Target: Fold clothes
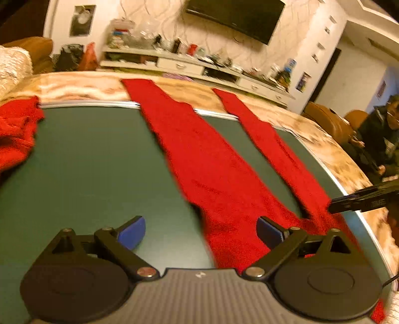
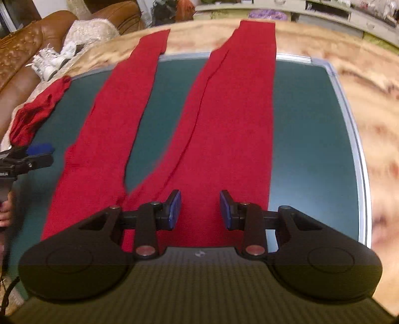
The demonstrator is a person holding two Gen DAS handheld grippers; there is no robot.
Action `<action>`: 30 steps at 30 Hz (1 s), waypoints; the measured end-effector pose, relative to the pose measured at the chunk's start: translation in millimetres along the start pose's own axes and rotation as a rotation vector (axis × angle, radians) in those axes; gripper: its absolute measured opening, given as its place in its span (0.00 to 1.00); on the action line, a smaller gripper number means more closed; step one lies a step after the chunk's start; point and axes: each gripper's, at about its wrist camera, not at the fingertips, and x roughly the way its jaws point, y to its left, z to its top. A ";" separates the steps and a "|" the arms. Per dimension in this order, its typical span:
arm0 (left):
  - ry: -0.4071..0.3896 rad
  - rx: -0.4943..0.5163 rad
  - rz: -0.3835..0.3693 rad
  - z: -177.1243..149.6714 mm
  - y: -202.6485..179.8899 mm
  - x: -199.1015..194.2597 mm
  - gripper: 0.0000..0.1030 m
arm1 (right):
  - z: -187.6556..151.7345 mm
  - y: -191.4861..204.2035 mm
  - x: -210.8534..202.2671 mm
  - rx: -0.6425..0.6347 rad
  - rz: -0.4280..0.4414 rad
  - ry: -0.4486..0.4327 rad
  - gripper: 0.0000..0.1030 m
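Room: living room, TV [image 1: 239, 17] up on the wall, long low cabinet [image 1: 199, 67] under it packed with bottles and clutter, brown leather sofa [image 2: 22, 44] off to one side
Bench: marble-look top [image 2: 374, 104] with a dark green mat [image 2: 311, 124] framed in a silver edge
Red pants [image 2: 224, 124]: spread flat on the mat, both legs stretched away from the cameras, cuffs running past the mat's far edge onto the marble, green strip showing between the legs
Second red garment [image 2: 37, 109]: bunched up at the mat's left corner, well apart from the pants
Left tool [image 1: 200, 230]: blue pads wide apart, nothing between them, hovering near the waist end with one finger over the pants and the other over bare mat
Right tool [image 2: 200, 210]: pads apart, narrower gap, above the waist area of the right leg, not gripping the fabric
Extras: white sneakers [image 2: 49, 62] by the sofa, seated person [image 1: 381, 134] at the far right in the left wrist view
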 end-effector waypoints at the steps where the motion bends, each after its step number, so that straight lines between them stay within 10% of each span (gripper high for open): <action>1: 0.012 0.003 -0.018 -3.4 -10.8 -0.8 0.96 | -3.7 1.3 -1.3 -0.011 -0.011 0.003 0.38; 14: 0.172 0.067 0.130 -47.2 -90.4 -5.3 0.95 | -34.2 19.6 -16.1 -0.090 -0.152 0.032 0.40; 30: 0.316 0.170 0.251 -120.3 -168.4 -36.6 0.94 | -165.5 62.8 -85.1 -0.126 -0.104 0.034 0.40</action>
